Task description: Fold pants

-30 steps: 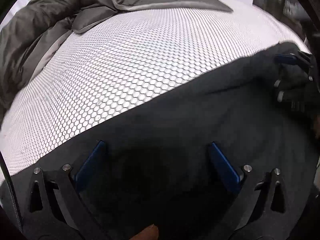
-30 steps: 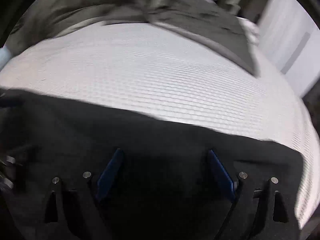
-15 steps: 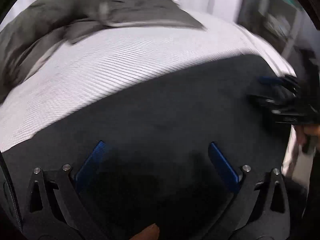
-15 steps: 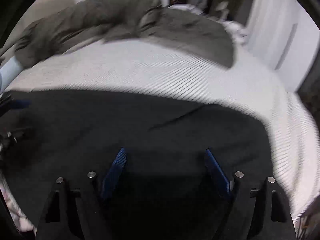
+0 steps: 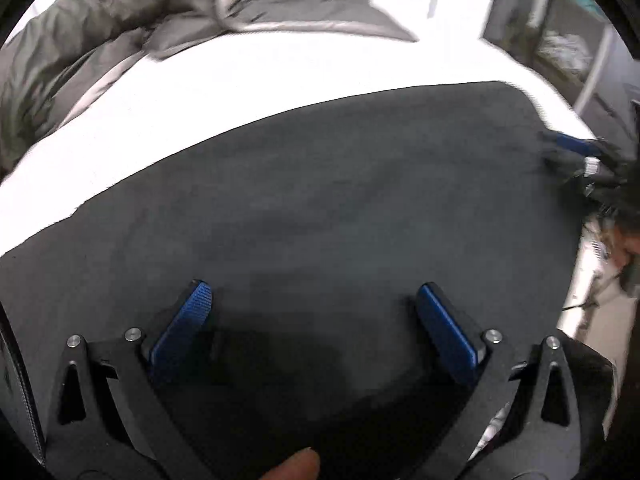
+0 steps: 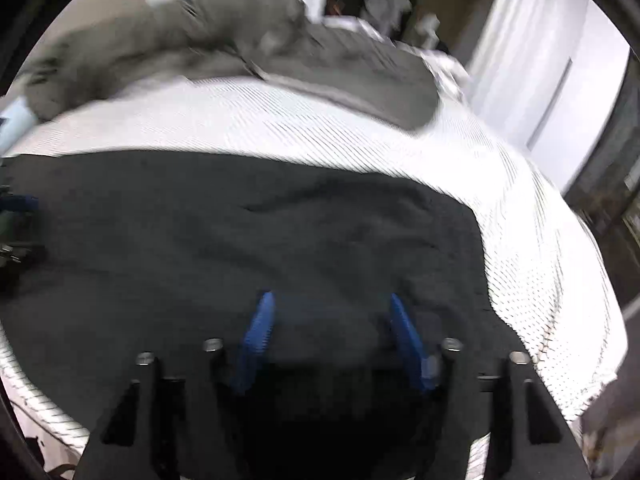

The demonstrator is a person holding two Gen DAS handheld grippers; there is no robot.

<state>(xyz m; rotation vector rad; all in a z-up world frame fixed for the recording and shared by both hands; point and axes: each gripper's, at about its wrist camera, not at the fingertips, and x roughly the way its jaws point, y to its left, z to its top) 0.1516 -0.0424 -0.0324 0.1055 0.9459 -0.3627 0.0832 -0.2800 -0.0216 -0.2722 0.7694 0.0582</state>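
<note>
The dark grey pants [image 5: 340, 208] lie spread flat on the white honeycomb-patterned bed cover [image 5: 248, 92]. They also show in the right wrist view [image 6: 248, 240], with a few soft creases. My left gripper [image 5: 312, 300] is open, its blue pads wide apart just above the near part of the pants, holding nothing. My right gripper [image 6: 332, 308] is open with its blue pads partly closed in, above the pants near their right end. The right gripper also shows at the right edge of the left wrist view [image 5: 576, 152]. The left gripper shows at the left edge of the right wrist view [image 6: 16, 216].
A crumpled grey duvet [image 5: 100, 40] lies across the far side of the bed; it also shows in the right wrist view [image 6: 240, 48]. The bed's right edge [image 6: 568, 280] drops off near the pants. White wardrobe doors [image 6: 540, 60] stand beyond. Shelving [image 5: 568, 40] stands at the far right.
Both grippers have pulled back and up from the pants, so more of the spread fabric shows. The right gripper's pads have come closer together. The left gripper stays wide open.
</note>
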